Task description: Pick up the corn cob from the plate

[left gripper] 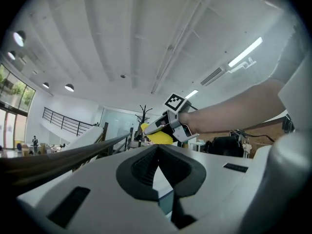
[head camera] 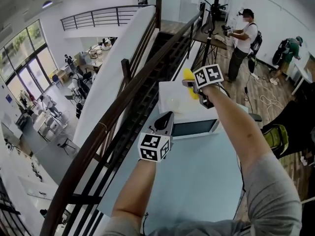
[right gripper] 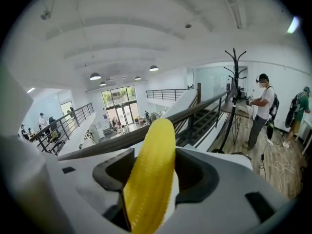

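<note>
One-handedly gripping the yellow corn cob [head camera: 188, 75] in the right gripper [head camera: 189, 85], up at twelve o'clock over the pale bench [head camera: 197, 171], and holding the left gripper [head camera: 169, 116] pinched together, empty, at seven o'clock from it.

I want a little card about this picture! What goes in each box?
Thing held: corn cob, yellow
Right gripper: jaws closed on the corn cob, held up in the air
Left gripper: jaws together, nothing in them
Table: pale blue, beneath both grippers
Behind: person in a white shirt standing on the wooden floor
</note>
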A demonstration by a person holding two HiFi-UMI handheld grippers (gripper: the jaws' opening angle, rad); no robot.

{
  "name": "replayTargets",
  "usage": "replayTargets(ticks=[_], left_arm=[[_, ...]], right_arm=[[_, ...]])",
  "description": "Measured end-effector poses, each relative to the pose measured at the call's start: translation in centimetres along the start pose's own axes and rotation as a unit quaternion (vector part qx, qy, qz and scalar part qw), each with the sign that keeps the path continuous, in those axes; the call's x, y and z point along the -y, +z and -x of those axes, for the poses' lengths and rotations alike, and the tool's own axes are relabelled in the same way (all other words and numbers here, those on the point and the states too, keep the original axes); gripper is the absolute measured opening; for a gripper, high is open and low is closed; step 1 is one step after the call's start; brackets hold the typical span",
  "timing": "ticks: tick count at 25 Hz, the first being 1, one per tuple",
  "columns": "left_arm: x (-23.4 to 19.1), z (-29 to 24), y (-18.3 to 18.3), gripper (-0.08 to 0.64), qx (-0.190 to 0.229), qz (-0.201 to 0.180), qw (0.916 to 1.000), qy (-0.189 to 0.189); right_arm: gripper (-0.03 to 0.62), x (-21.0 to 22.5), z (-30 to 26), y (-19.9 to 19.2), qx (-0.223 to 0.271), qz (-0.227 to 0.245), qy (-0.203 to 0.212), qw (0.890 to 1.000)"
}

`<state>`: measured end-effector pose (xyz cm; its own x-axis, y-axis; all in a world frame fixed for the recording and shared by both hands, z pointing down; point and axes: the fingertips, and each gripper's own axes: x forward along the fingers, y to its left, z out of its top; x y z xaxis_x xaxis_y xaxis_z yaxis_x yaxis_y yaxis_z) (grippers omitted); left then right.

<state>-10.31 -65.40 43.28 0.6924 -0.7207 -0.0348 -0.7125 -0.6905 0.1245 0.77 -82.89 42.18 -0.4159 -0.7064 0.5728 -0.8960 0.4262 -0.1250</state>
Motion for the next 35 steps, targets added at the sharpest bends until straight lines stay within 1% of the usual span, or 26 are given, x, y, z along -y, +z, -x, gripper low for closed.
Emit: replayTargets(ticks=[5, 9, 12, 15, 18, 20, 27, 29, 35], left_arm=[[1.7, -0.4, 4.8, 0.018, 0.007, -0.020, 0.9998, -0.004], [4.1, -0.1, 8.0, 0.018, 0.012, -0.017, 0.9998, -0.007], [6.5, 0.9, 10.6, 0.018, 0.019, -0.015, 0.9997, -0.006], [9.5, 2.3, 13.3, 0.018, 0.027, -0.017, 0.9995, -0.004], [12.7, 3.3, 16.7, 0.018, 0.038, -0.034, 0.9987, 0.007], [15.7, 4.2, 18.2, 0.018, 0.045, -0.040, 0.9981, 0.013], [28.7, 7.1, 22.8, 0.018, 0.070, -0.031, 0.9968, 0.023], [32.1, 8.1, 23.9, 0.017, 0.073, -0.035, 0.9963, 0.029], [42.0, 10.8, 26.1, 0.018, 0.069, -0.085, 0.9931, 0.042]], right_arm=[[0.267, -0.5, 6.5, 2.6, 0.043, 0.026, -0.006, 0.999], [0.267, -1.2, 13.3, 4.7, 0.089, 0.047, -0.012, 0.995], [0.267, -1.7, 18.6, 5.8, 0.121, 0.061, -0.015, 0.991], [0.267, -2.1, 24.1, 6.0, 0.147, 0.068, -0.014, 0.987], [0.267, -2.4, 29.5, 6.5, 0.177, 0.075, -0.006, 0.981], [0.267, -2.4, 33.1, 6.0, 0.188, 0.086, 0.001, 0.978], [0.267, -1.6, 47.1, 2.0, 0.215, 0.119, 0.014, 0.969], [0.267, -1.7, 50.6, 0.8, 0.219, 0.130, 0.018, 0.967], [0.267, -2.3, 59.8, -2.4, 0.245, 0.144, 0.043, 0.958]])
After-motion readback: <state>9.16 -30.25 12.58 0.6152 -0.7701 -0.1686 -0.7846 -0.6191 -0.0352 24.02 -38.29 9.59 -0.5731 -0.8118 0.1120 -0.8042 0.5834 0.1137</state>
